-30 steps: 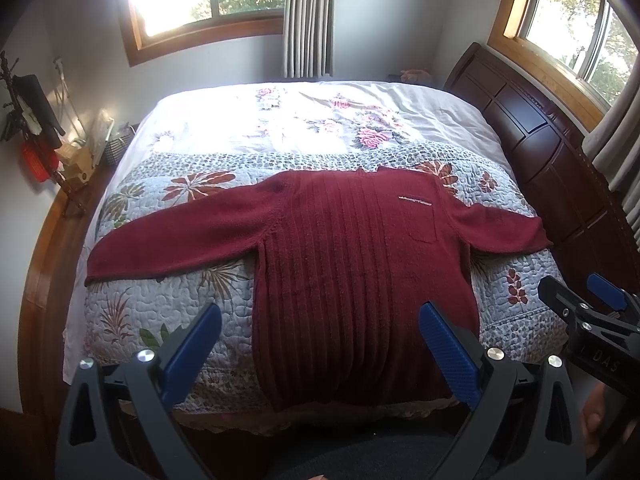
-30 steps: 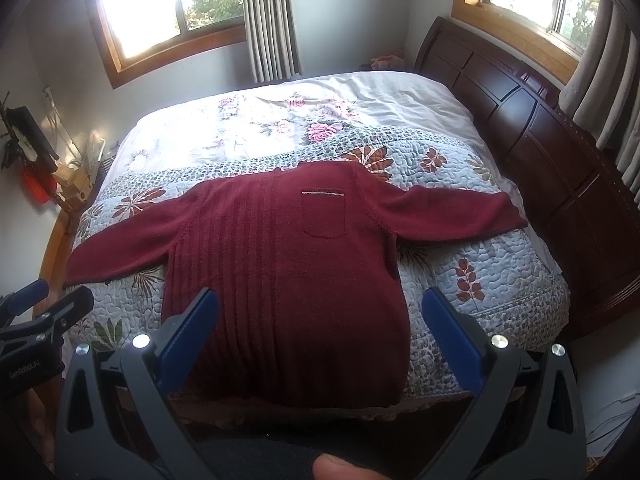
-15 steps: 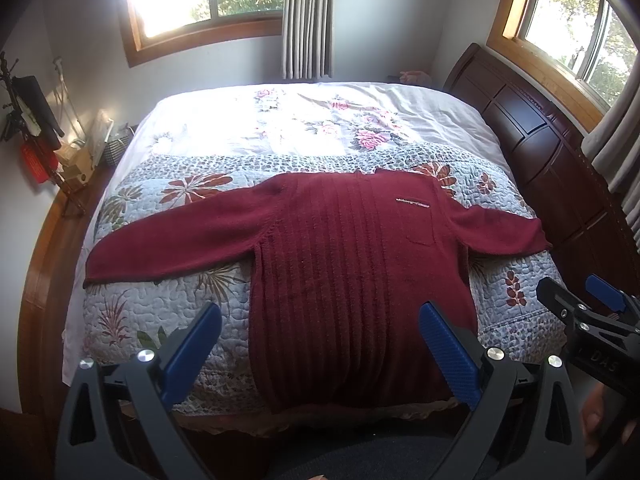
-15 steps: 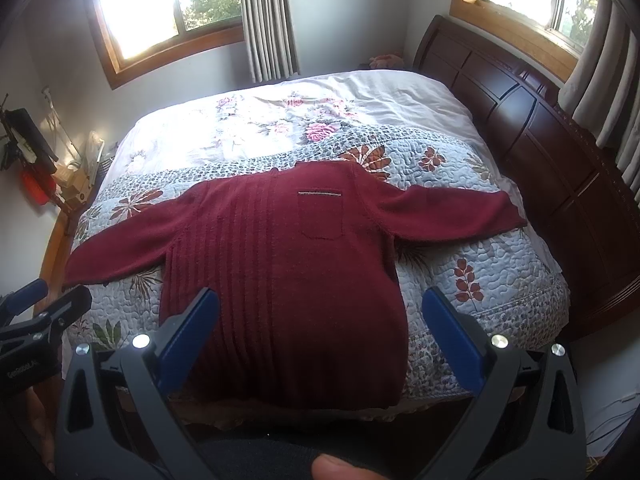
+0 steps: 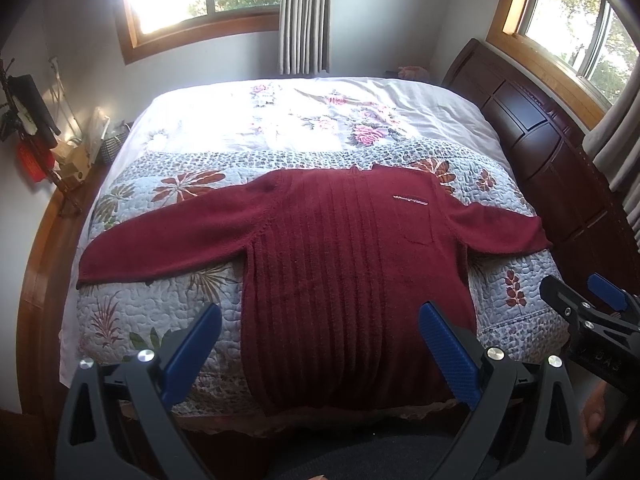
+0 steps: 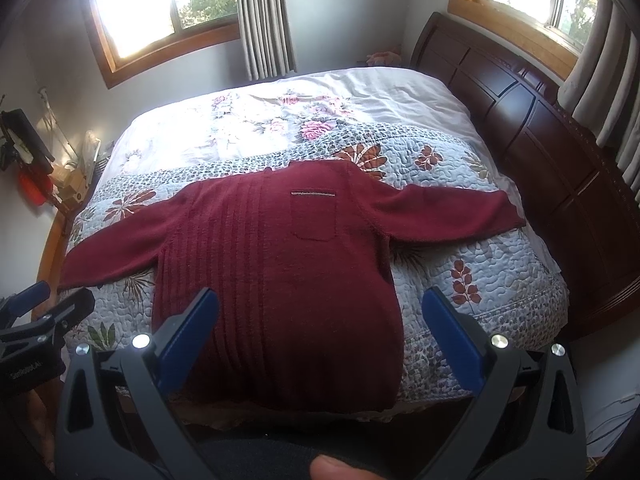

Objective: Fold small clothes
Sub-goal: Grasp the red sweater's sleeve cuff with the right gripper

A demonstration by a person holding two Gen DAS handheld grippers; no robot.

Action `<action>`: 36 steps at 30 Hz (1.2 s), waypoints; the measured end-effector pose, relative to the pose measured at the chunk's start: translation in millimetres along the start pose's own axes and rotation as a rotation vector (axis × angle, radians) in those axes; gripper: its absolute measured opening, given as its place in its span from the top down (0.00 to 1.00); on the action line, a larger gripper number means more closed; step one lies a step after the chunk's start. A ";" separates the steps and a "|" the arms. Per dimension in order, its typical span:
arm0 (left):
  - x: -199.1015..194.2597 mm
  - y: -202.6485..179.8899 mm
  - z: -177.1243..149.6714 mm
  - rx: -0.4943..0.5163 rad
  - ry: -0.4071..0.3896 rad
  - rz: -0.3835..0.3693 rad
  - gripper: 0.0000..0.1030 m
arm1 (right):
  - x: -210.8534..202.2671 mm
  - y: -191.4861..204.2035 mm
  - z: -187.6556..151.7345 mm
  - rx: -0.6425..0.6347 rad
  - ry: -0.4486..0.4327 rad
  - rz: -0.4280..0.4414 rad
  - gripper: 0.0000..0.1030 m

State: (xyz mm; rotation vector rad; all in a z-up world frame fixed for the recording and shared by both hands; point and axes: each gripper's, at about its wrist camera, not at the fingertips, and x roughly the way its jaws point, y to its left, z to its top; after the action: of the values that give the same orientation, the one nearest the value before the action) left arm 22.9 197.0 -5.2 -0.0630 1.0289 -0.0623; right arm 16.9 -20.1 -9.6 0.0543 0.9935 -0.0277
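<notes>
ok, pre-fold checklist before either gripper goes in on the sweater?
1. Red sweater flat, front up on the quilt: ok.
2. Both sleeves spread out sideways, not tucked under: ok.
3. Left gripper open and empty: ok.
4. Right gripper open and empty: ok.
5. Hem reachable at the bed's near edge: ok; it drapes slightly over.
6. Anything caught under the sweater: cannot tell.

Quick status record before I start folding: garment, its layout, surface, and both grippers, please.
garment: dark red knit sweater with chest pocket
layout: flat, face up, both sleeves spread sideways, hem at near bed edge
surface: floral quilt on bed
left gripper: open, empty, short of the hem
right gripper: open, empty, short of the hem
folds: none yet
</notes>
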 end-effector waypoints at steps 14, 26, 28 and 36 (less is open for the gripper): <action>13.9 -38.0 0.6 0.147 -0.239 -0.278 0.04 | 98.2 -173.0 8.8 0.173 -0.093 -0.059 0.03; 48.8 -67.8 13.4 0.024 -0.051 -0.262 0.04 | 247.9 -472.3 -17.9 1.089 -0.083 0.455 0.27; 51.5 -74.1 13.8 0.020 -0.029 -0.252 0.04 | 270.1 -506.4 -25.7 1.216 -0.127 0.498 0.25; 57.2 -95.1 22.0 -0.027 0.003 -0.215 0.04 | 342.9 -566.4 -24.5 1.310 -0.074 0.506 0.35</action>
State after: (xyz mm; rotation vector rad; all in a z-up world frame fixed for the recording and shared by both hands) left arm 69.1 98.2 -34.9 -0.1978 1.0226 -0.2444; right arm 156.2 -583.7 -329.1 1.4843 0.7189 -0.2104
